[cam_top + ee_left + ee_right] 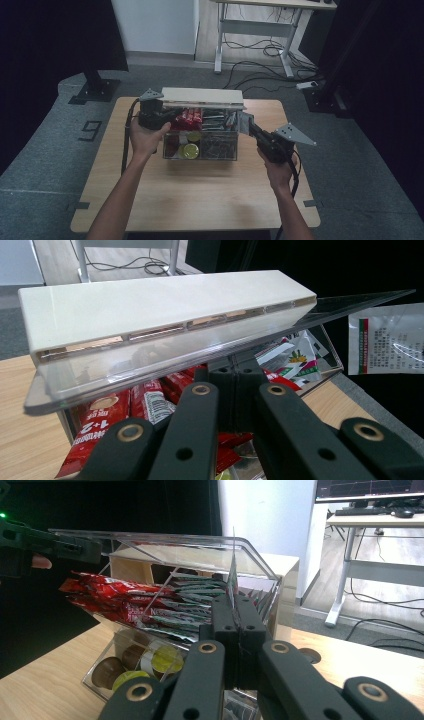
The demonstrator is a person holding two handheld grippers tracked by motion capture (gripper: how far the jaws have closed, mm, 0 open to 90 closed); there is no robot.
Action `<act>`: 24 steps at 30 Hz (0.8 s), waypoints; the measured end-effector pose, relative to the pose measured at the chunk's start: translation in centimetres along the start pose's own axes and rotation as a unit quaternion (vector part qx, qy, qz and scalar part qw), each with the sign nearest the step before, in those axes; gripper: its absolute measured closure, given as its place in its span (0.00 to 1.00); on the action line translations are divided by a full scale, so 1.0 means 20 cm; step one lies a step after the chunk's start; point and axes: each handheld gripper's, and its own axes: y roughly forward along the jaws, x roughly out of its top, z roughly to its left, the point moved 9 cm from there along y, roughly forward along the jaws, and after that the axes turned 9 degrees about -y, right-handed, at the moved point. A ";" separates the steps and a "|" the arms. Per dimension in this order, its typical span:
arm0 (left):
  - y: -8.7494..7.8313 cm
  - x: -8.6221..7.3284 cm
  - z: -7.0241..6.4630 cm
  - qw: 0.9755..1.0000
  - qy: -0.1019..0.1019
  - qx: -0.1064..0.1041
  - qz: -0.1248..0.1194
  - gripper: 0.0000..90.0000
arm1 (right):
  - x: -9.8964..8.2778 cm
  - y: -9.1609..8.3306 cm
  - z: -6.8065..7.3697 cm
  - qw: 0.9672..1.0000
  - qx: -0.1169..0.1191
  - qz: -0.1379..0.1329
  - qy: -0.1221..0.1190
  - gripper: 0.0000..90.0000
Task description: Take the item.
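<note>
The right gripper (235,607), jaws clenched on a thin white sachet (244,122) held edge-up, hovers at the three o'clock end of a clear organizer box (200,150) on the wooden table (200,195). At nine o'clock the left gripper (172,116), also clamped shut, props the box's clear hinged lid (165,367) open. The sachet rows (200,597) run nine to three; the right hand is nearer, so the drop likely lies toward nine o'clock.
</note>
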 end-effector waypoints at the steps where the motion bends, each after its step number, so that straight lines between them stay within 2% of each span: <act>1: 0.00 0.00 0.00 1.000 0.000 0.000 0.000 1.00 | 0.00 0.00 0.00 1.000 0.000 -0.001 0.000 0.99; 24: 0.01 0.00 -0.02 1.000 0.001 -0.001 0.001 1.00 | 0.01 -0.15 -0.03 1.000 0.000 -0.019 -0.002 0.99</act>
